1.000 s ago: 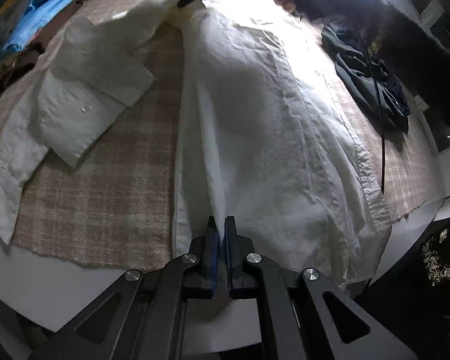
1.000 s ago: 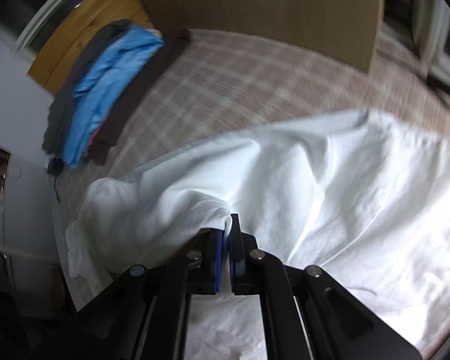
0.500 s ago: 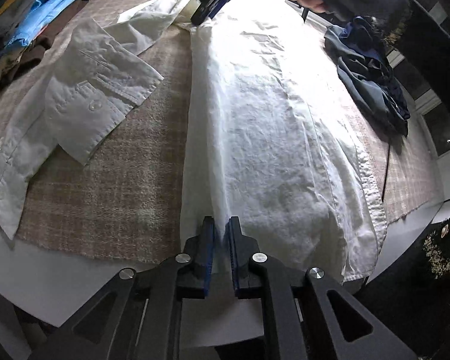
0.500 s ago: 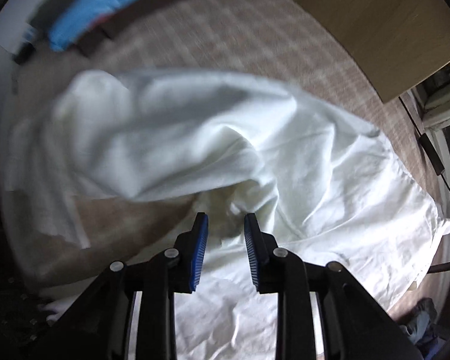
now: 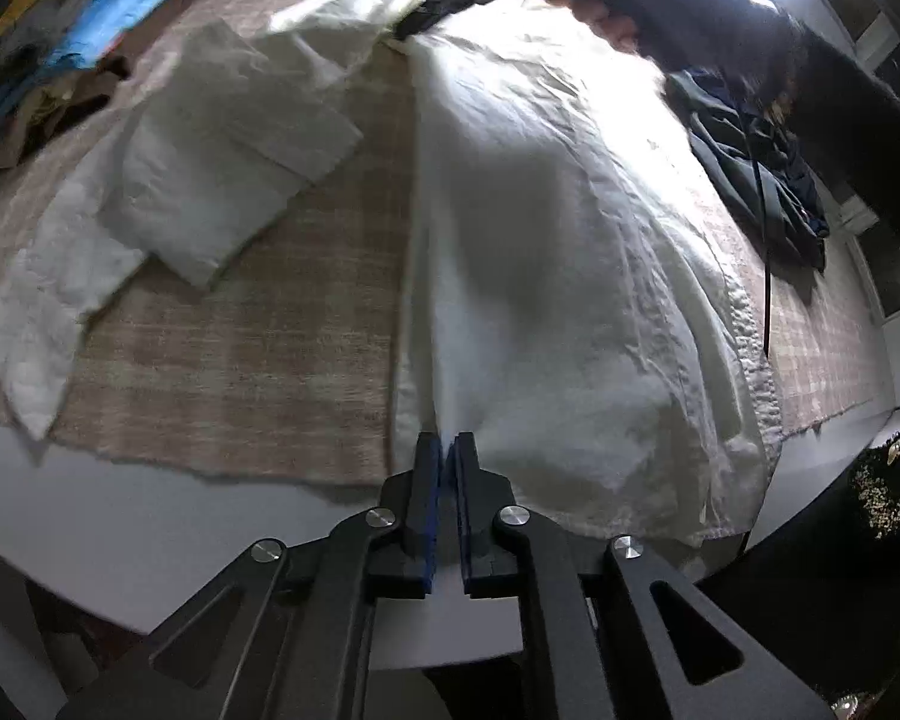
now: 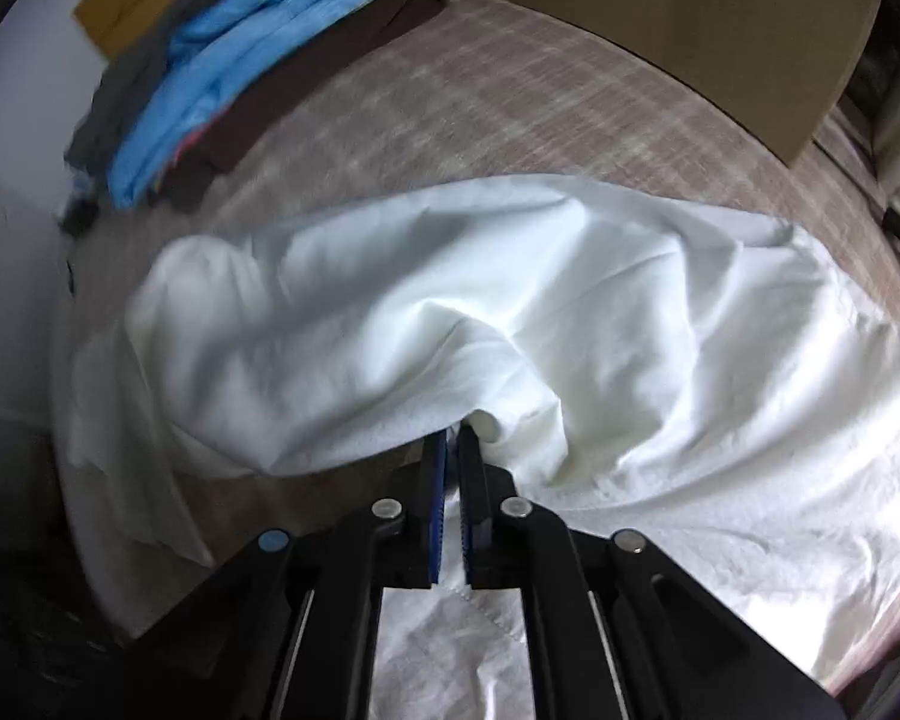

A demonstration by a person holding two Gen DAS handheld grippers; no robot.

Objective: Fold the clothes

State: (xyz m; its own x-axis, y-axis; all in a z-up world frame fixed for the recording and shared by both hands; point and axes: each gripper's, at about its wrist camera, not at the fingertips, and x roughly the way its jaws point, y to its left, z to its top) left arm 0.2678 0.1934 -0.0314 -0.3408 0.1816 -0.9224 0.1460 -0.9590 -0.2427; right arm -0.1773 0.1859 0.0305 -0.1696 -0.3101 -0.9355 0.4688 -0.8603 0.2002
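While the left gripper (image 5: 448, 444) pinches the shirt (image 5: 546, 252) hem between its fingers, the right gripper (image 6: 453, 438) is closing on a raised shirt fold.

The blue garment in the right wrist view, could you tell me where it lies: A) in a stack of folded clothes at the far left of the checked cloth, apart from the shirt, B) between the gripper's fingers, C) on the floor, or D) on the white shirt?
A: the blue garment sits between grey and brown pieces in a stack, with bare checked cloth separating it from the white shirt.
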